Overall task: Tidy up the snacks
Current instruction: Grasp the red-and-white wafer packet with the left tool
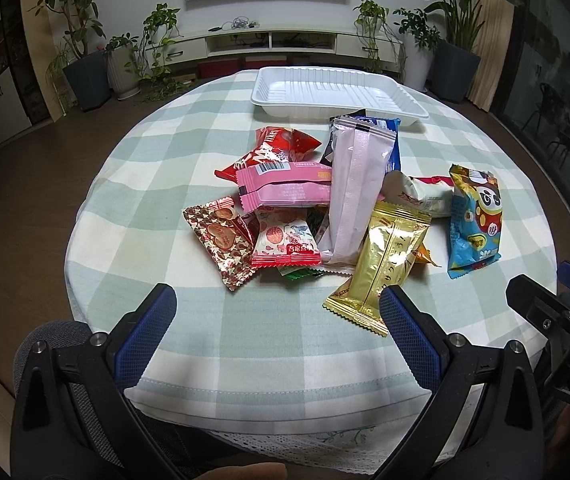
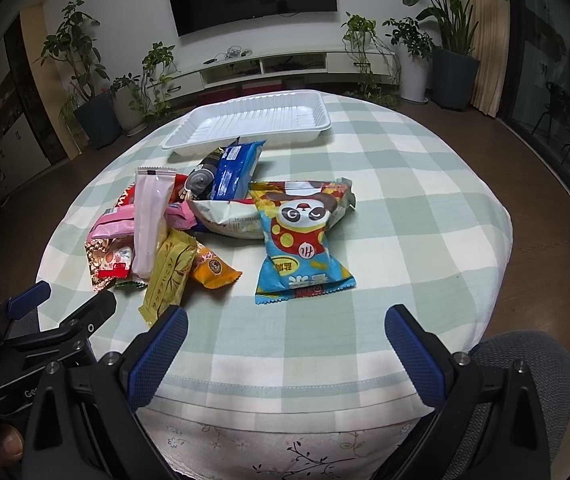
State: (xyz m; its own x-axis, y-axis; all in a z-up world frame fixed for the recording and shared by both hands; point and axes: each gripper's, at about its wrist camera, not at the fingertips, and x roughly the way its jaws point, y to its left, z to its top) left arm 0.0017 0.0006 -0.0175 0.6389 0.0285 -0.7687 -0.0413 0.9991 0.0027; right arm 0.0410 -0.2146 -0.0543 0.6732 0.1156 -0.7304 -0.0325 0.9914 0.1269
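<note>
Item: snack pile, loose, on a round table with a green-and-white checked cloth. Position: middle of the table, between the near edge where both grippers hang and the white tray at the far edge; the tray holds nothing. Contents seen: gold packet, panda bag, long pale pink packet, pink wrapper, red bag, brown heart-print packet, blue packet, orange packet, others partly buried. Left gripper: fingers spread wide, holding nothing, above the near edge. Right gripper: likewise spread and empty, just beside the left one. Key relation: the gold packet lies closest to the left gripper, its lower corner touching or just beside the right-hand finger in that view, long axis running away from the near edge and tilted slightly right. The panda bag lies straight ahead of the right gripper, apart from the pile on the right side, long axis pointing toward the tray. Judgement: sorting not yet begun; each gripper has its own near candidate, the right one the clearer reach.
</note>
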